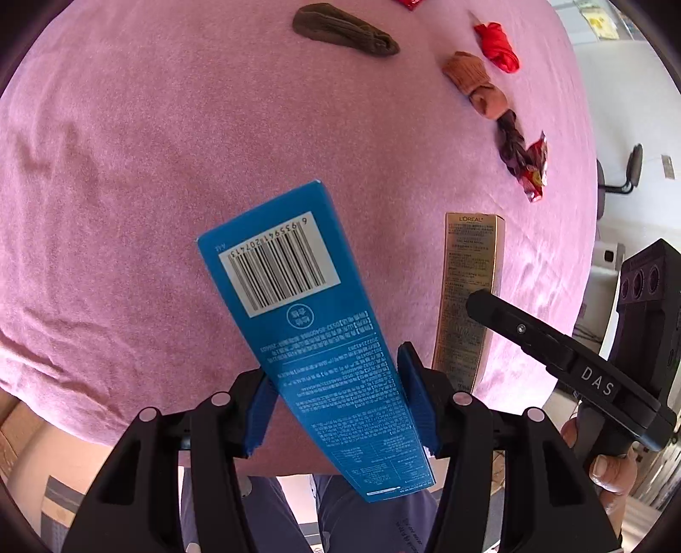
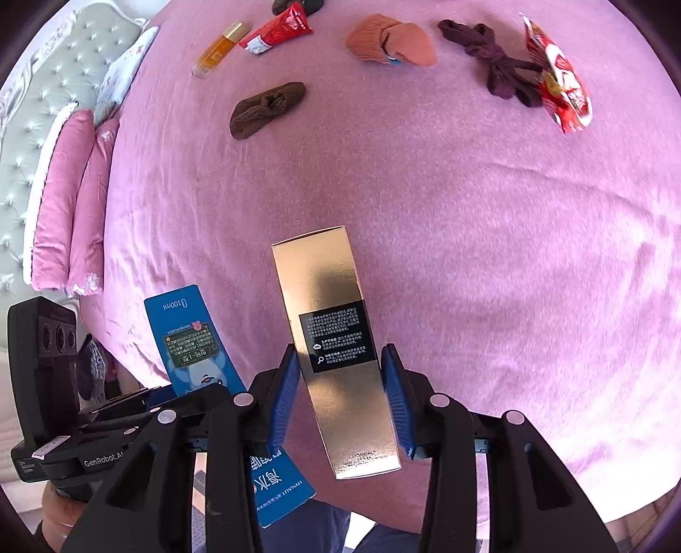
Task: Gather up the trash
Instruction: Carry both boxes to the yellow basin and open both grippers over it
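My left gripper is shut on a blue carton with a barcode and holds it above the near edge of the pink bed. My right gripper is shut on a gold L'Oreal box, also held above the bed. The gold box and the right gripper's body show at the right of the left wrist view. The blue carton shows at the left of the right wrist view. A red snack wrapper lies at the far right.
On the bed lie a brown sock, an orange sock, a dark purple sock, a red tube and an amber bottle. Pink pillows and a tufted headboard stand at the left.
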`<state>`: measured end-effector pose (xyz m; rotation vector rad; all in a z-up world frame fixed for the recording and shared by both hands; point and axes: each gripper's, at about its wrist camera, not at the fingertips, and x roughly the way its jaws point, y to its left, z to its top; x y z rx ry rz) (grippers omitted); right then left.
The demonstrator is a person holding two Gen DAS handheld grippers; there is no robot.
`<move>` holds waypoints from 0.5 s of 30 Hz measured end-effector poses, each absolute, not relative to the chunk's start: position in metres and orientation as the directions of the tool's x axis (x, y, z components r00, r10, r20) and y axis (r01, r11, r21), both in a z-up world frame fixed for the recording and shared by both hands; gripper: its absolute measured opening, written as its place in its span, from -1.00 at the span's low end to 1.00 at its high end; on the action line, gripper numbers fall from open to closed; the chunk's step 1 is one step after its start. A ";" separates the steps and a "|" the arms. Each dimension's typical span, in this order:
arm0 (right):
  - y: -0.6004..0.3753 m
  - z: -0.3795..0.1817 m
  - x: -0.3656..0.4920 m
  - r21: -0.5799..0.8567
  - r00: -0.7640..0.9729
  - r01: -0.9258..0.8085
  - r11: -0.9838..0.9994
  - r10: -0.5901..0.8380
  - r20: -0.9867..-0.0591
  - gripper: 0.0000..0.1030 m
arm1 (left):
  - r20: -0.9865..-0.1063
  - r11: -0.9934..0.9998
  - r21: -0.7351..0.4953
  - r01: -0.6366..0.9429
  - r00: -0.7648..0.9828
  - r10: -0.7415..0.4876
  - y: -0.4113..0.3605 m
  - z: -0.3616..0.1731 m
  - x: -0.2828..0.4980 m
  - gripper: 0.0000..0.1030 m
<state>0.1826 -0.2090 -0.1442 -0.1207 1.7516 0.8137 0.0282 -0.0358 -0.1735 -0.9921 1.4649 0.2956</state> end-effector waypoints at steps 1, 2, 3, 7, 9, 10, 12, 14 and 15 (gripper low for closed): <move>-0.215 -0.141 0.178 0.464 -0.341 -0.444 0.767 0.334 -0.878 -0.25 | -0.908 0.611 -0.377 -0.696 0.146 -0.393 -0.038 -0.170 0.025 0.06; -0.220 -0.139 0.170 0.470 -0.331 -0.418 0.777 0.351 -0.876 -0.25 | -0.908 0.629 -0.378 -0.679 0.141 -0.394 -0.039 -0.167 0.022 0.06; -0.224 -0.135 0.165 0.475 -0.320 -0.393 0.787 0.367 -0.873 -0.25 | -0.909 0.645 -0.379 -0.663 0.136 -0.394 -0.041 -0.164 0.020 0.06; -0.239 -0.127 0.142 0.491 -0.272 -0.301 0.817 0.420 -0.866 -0.25 | -0.906 0.697 -0.391 -0.601 0.120 -0.405 -0.048 -0.155 0.011 0.06; -0.251 -0.123 0.132 0.493 -0.246 -0.265 0.828 0.437 -0.865 -0.25 | -0.905 0.723 -0.396 -0.565 0.106 -0.413 -0.054 -0.152 0.009 0.06; -0.257 -0.121 0.127 0.494 -0.230 -0.248 0.833 0.445 -0.866 -0.25 | -0.906 0.739 -0.395 -0.545 0.097 -0.412 -0.057 -0.151 0.008 0.06; -0.269 -0.118 0.120 0.498 -0.204 -0.214 0.840 0.461 -0.864 -0.25 | -0.907 0.769 -0.395 -0.503 0.082 -0.412 -0.066 -0.149 0.008 0.06; -0.285 -0.114 0.112 0.497 -0.176 -0.190 0.847 0.468 -0.866 -0.25 | -0.909 0.792 -0.393 -0.467 0.071 -0.410 -0.076 -0.147 0.009 0.06; -0.291 -0.114 0.108 0.496 -0.165 -0.177 0.850 0.471 -0.866 -0.25 | -0.910 0.801 -0.393 -0.452 0.065 -0.410 -0.080 -0.146 0.008 0.06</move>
